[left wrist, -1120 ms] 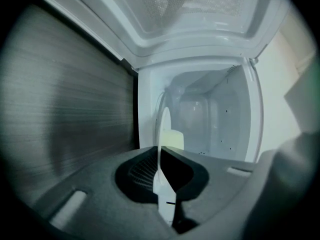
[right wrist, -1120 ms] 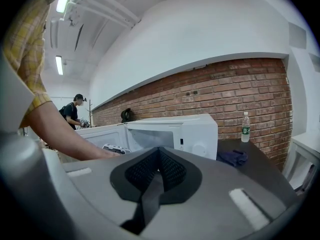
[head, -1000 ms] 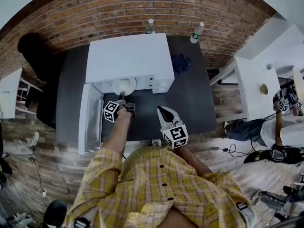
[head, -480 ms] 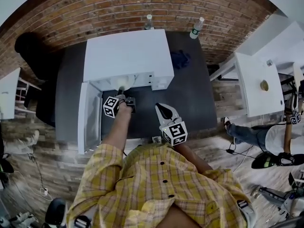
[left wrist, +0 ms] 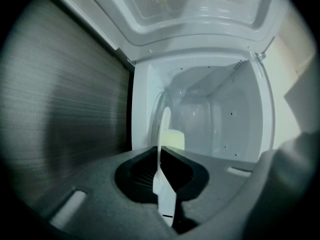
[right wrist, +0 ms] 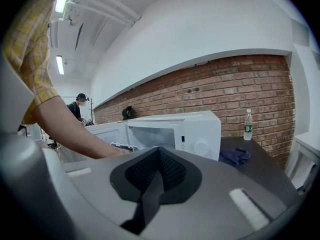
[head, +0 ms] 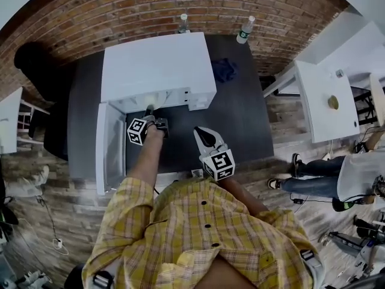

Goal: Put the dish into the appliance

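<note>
A white microwave (head: 156, 68) stands on the dark table (head: 240, 119), its door (head: 110, 146) swung open to the left. My left gripper (head: 149, 112) reaches into the opening and is shut on the rim of a white dish (left wrist: 164, 129). In the left gripper view (left wrist: 160, 156) the dish shows edge-on inside the white cavity (left wrist: 220, 119), with something pale yellow (left wrist: 174, 139) on it. From the head view only a sliver of the dish (head: 144, 100) shows. My right gripper (head: 203, 135) hovers over the table in front of the microwave (right wrist: 200, 129), shut (right wrist: 159, 153) and empty.
Two water bottles (head: 183, 23) (head: 244, 30) stand at the table's back edge by the brick wall. A blue cloth (head: 224, 70) lies right of the microwave. A white table (head: 322, 101) and a person's legs (head: 319, 167) are at the right.
My left gripper has pushed the dish deeper into the microwave, so less of the dish shows from above. The right gripper has barely moved.
</note>
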